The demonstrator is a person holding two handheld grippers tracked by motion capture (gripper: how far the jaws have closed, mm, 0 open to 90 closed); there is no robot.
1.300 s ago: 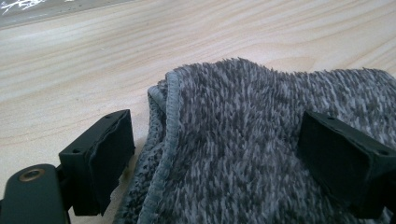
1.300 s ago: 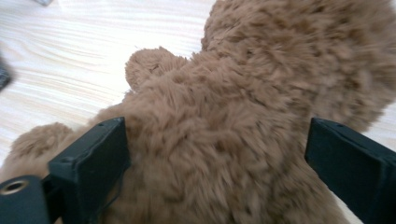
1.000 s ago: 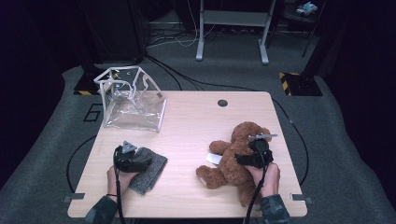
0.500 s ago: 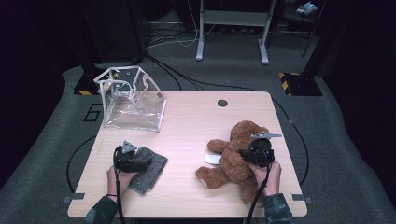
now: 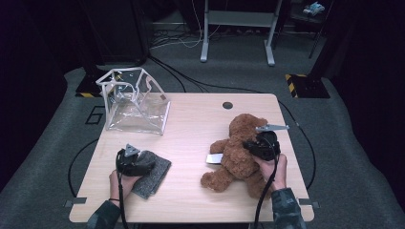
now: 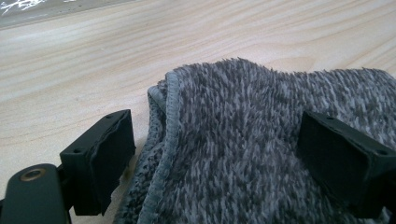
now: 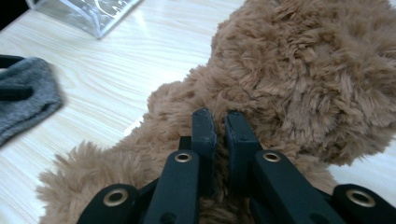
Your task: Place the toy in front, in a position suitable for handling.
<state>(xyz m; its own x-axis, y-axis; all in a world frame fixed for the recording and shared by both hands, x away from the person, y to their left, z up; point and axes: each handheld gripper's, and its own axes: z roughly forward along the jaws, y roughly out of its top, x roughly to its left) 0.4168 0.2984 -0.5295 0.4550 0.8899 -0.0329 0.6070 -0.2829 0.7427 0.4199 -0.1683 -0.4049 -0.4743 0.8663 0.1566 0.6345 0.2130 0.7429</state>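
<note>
The fingers [image 7: 204,135] of the right gripper [image 7: 219,128] have just been closing and now pinch a tuft of the brown teddy bear [image 7: 299,79], so the grab looks done and the carrying is left.

High view: the bear [image 5: 239,152] lies at the right of the counter [image 5: 191,124], a clear bag [image 5: 136,102] stands far left, well apart, and the left gripper [image 5: 143,168] rests on a grey cloth [image 5: 155,171].

Left gripper view: its fingers [image 6: 109,154] stand wide, straddling the cloth's [image 6: 243,140] folded edge without pinching it, which the high view can't resolve.
</note>
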